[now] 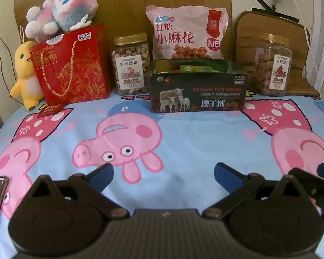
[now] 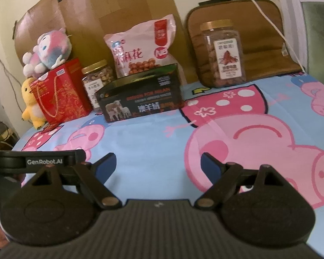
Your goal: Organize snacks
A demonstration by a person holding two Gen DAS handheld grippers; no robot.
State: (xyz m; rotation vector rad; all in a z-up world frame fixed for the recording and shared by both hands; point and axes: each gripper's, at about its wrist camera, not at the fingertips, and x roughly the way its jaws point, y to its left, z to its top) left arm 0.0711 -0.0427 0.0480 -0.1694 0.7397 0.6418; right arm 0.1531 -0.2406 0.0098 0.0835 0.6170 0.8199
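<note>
Blue pads sit at the tips of both claws, and both hang low over a cartoon pig cloth (image 1: 162,129) that covers the surface. The left claw (image 1: 163,172) has its fingers wide apart and holds nothing; the right claw (image 2: 157,161) is also spread apart and empty. Farther away, in the middle, stands a dark box (image 1: 196,92) with sheep on its front; its top is open and some green packets (image 1: 194,68) show inside. Just behind it a pink snack bag (image 1: 188,34) stands upright. To the left of the box is a jar of nuts (image 1: 130,64), then a red gift bag (image 1: 73,64) with a plush toy (image 1: 62,8) on top and a yellow plush chick (image 1: 24,73) beside it. A second jar (image 1: 274,64) stands well apart on the right. I judge that the sorting is not finished, because the jars and the bag are outside the box. The risk is the soft cloth: a jar can tip when a claw pushes it, and the pink bag can fall forward if the box is moved.
</note>
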